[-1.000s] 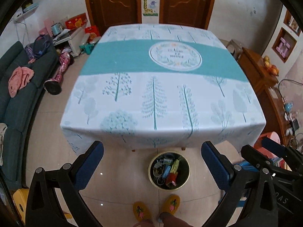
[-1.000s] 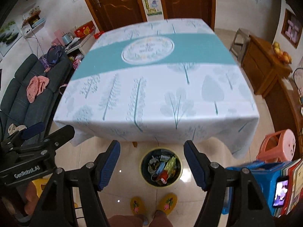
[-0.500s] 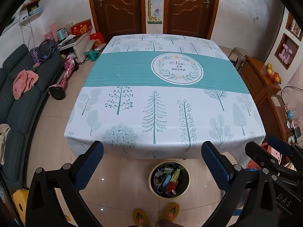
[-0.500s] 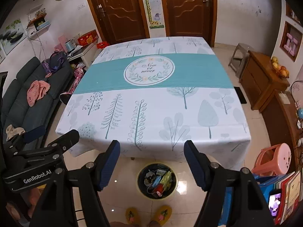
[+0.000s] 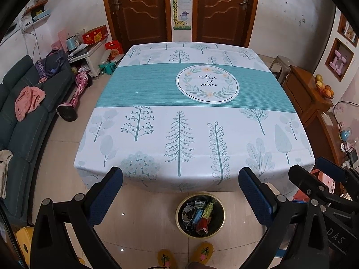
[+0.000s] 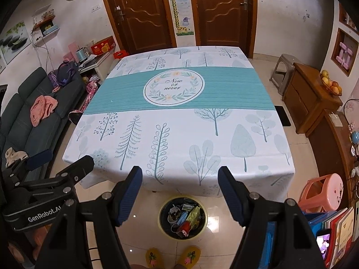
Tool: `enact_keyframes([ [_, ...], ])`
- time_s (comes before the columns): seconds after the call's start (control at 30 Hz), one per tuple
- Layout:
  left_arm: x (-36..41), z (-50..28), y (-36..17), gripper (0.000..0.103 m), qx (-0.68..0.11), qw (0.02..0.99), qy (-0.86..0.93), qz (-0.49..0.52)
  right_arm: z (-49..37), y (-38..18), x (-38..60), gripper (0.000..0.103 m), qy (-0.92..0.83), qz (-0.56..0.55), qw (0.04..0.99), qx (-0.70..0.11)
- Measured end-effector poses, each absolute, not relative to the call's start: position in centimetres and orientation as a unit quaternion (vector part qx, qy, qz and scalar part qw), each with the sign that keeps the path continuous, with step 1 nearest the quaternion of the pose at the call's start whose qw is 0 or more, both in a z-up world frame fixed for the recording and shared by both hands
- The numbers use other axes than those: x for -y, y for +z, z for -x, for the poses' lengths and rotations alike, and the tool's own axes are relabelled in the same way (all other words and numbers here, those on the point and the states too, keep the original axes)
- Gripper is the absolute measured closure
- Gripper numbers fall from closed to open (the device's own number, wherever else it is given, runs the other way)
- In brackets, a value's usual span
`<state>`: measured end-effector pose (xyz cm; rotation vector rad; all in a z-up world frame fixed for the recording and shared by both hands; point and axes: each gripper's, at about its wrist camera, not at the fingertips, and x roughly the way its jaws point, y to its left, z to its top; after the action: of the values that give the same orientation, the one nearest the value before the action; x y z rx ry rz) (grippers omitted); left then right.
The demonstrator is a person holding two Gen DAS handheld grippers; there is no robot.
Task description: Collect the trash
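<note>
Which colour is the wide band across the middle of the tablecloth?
Teal green, finely striped: band on the tablecloth. Right wrist view shows it best.

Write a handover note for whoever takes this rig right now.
Left gripper: open, holding nothing, raised over the near table edge.
Right gripper: open, holding nothing, beside it.
Trash bin: on the floor by the near edge of the table, holding wrappers and scraps.
Done: no trash is visible on the tablecloth.
Left: nothing visible to pick up; floor under the table is hidden.
</note>
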<state>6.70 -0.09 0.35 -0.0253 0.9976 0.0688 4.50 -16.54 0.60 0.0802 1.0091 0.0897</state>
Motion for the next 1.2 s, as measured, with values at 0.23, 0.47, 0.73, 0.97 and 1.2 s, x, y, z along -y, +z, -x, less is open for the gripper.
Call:
enact_keyframes([
  [0.23,0.2,-7.2,0.3,0.001,-0.478,0.878,0.029,0.010,-4.9,0.8,16.7,0.033,0.041,-0.039,0.874,-0.482],
  [0.47,0.4,-7.5,0.1,0.001,-0.482,0.876,0.022,0.008,-5.1,0.7,17.0,0.033,0.037,-0.041,0.873,-0.484],
  [0.73,0.8,-7.3,0.2,0.001,-0.480,0.877,0.019,0.002,-4.6,0.7,17.3,0.033,0.033,-0.043,0.874,-0.483],
  [0.97,1.0,-7.1,0.1,0.002,-0.480,0.877,0.017,0.001,-4.6,0.6,17.3,0.033,0.034,-0.043,0.874,-0.483],
  [1.2,1.4,-6.9,-0.1,0.002,-0.482,0.876,0.015,0.001,-4.2,0.5,17.6,0.033,0.033,-0.044,0.873,-0.484],
])
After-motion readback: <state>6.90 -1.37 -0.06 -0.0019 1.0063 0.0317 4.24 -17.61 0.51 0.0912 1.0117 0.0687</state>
